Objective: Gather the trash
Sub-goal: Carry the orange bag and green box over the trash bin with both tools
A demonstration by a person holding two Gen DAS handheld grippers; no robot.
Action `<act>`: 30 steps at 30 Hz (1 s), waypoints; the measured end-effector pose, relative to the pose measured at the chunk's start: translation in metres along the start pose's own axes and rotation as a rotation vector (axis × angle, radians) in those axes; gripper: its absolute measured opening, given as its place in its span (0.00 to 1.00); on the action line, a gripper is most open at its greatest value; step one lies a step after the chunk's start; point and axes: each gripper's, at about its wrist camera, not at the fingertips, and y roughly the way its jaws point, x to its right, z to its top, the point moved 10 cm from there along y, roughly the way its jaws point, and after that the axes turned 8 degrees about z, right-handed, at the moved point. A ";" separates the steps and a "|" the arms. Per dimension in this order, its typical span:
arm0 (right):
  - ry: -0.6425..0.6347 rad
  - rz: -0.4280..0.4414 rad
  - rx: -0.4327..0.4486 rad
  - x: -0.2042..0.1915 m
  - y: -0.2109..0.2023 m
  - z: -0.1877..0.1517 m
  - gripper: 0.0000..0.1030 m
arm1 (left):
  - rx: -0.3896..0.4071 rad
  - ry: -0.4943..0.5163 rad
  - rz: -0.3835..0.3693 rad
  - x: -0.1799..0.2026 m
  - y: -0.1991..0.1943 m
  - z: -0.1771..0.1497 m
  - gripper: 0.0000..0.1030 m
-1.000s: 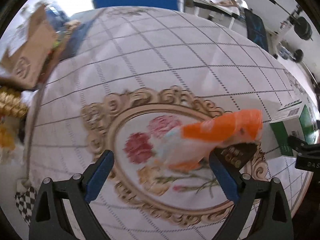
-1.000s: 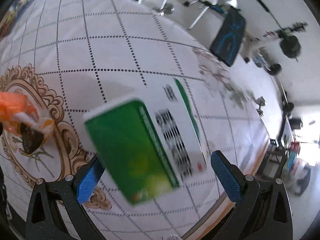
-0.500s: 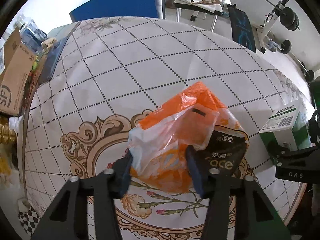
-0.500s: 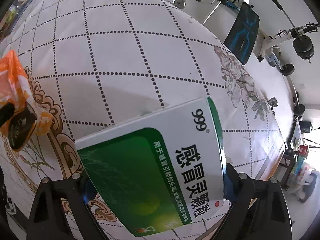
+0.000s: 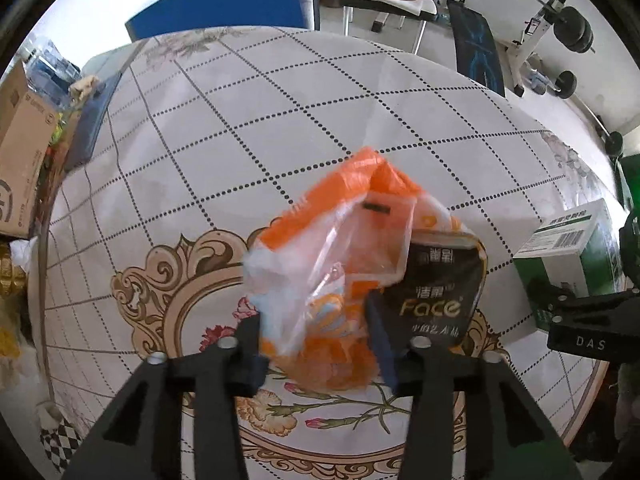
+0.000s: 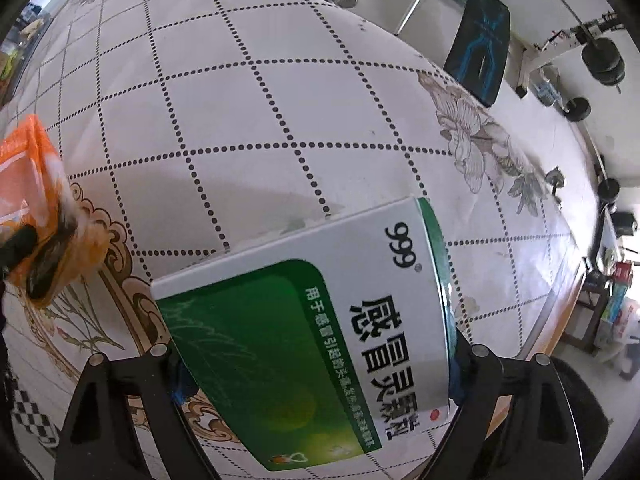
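Observation:
A crumpled orange and clear plastic bag [image 5: 352,216] with a black tissue packet [image 5: 436,292] against it stands over the table's flower medallion. My left gripper [image 5: 316,340] points down and is shut on the bag's lower part. A green and white medicine box [image 6: 320,300] fills the right wrist view. My right gripper [image 6: 316,368] holds it by its two long sides, jaws still closing, pads against the card. The same box [image 5: 568,248] shows at the right edge of the left wrist view. The bag [image 6: 28,176] appears at the far left of the right wrist view.
The round table [image 5: 280,112] has a white dotted-grid cloth. A cardboard box [image 5: 20,152] and clutter sit off its left edge, with a dark blue flat item [image 5: 92,120] beside them. A blue chair [image 5: 224,4] stands behind, and gym equipment [image 5: 560,28] beyond at the right.
My left gripper's jaws went from wide apart to shut on the orange bag, which now stands upright. My right gripper's jaws came in against the box's sides.

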 end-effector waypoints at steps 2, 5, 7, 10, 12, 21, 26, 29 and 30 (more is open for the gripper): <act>0.010 0.013 -0.009 0.001 0.003 -0.001 0.89 | 0.000 -0.003 -0.007 -0.001 0.001 0.000 0.40; 0.018 0.024 -0.014 0.001 0.007 -0.002 0.89 | 0.027 -0.003 -0.007 -0.001 -0.003 0.001 0.30; 0.025 0.031 -0.001 0.001 0.006 -0.003 0.88 | 0.045 0.007 -0.005 0.001 -0.008 0.003 0.19; 0.031 0.044 0.035 0.003 0.003 -0.005 0.80 | 0.078 0.017 0.002 -0.001 -0.017 0.003 0.13; 0.037 0.049 0.065 0.002 -0.003 -0.007 0.78 | 0.097 0.024 0.007 -0.003 -0.023 0.004 0.10; 0.107 0.086 0.197 -0.003 -0.043 -0.032 0.76 | 0.171 0.031 0.025 -0.026 -0.058 -0.014 0.08; 0.164 0.132 0.276 -0.021 -0.070 -0.078 0.76 | 0.220 0.027 0.021 -0.044 -0.090 -0.045 0.08; 0.182 0.142 0.309 -0.051 -0.085 -0.118 0.76 | 0.256 0.028 0.020 -0.056 -0.113 -0.075 0.08; 0.185 0.144 0.317 -0.060 -0.088 -0.131 0.76 | 0.271 0.030 0.021 -0.061 -0.121 -0.086 0.08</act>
